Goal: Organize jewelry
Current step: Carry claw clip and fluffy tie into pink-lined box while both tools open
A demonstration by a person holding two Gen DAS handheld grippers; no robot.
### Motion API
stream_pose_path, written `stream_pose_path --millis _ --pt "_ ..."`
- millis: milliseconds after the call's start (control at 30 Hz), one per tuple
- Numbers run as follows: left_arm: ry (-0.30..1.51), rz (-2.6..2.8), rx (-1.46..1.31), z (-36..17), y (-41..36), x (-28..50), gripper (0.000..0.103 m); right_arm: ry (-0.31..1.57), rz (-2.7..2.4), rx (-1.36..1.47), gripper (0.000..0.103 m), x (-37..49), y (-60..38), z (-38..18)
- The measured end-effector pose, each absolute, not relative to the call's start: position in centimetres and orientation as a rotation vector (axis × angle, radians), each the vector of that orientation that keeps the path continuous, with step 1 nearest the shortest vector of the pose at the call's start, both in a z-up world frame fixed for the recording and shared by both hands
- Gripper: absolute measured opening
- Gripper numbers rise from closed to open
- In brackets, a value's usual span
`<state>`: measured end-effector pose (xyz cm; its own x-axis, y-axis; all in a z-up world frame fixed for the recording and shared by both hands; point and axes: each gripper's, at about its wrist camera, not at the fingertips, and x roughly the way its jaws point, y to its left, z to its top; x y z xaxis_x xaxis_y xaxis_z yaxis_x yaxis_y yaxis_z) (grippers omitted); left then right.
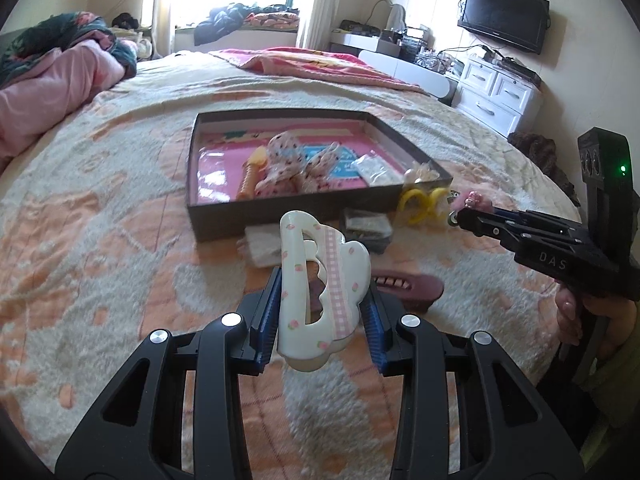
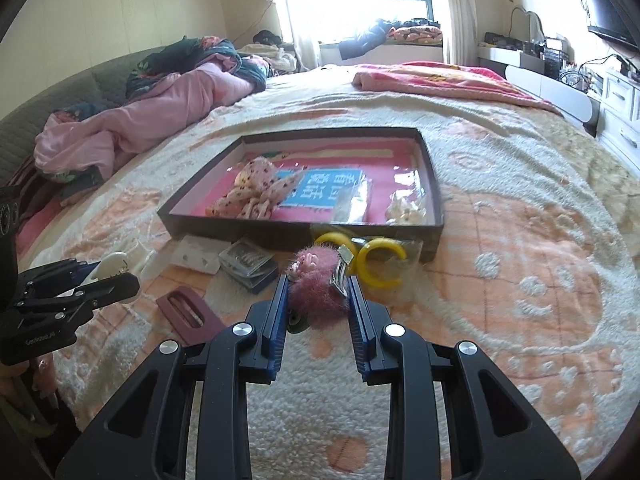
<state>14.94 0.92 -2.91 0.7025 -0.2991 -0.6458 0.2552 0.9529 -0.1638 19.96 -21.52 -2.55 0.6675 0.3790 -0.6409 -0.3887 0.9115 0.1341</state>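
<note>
Currently listed, left to right, placed against the dark shallow box [image 1: 224,216] on the bed [image 1: 100,240]. Left gripper [image 1: 320,312]: near side of the box, jaws clamped on a white hair claw [image 1: 316,288], held clear of the blanket. Dark red comb [image 2: 192,312]: on the blanket, in front of the box. Small clear case [image 2: 248,266]: just before the box's front wall. Yellow rings [image 2: 380,264]: touching the front wall near its right corner. Right gripper [image 2: 320,300]: before that corner, jaws clamped on a fluffy pink hair clip [image 2: 316,292]. Inside the box: spotted fabric bows [image 2: 256,192], small packets.
</note>
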Motion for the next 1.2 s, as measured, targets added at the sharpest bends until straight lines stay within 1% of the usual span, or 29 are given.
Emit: stream_pose_path --millis 667,1200 --pt "0.677 -0.340 -0.020 0.2 -2.2 20.9 0.029 0.651 0.403 -0.015 0.027 22.4 -22.7 -0.2" --pt "0.718 -0.365 0.010 0.3 -4.7 26.2 0.029 0.639 0.377 0.006 0.027 27.4 -23.8 0.4"
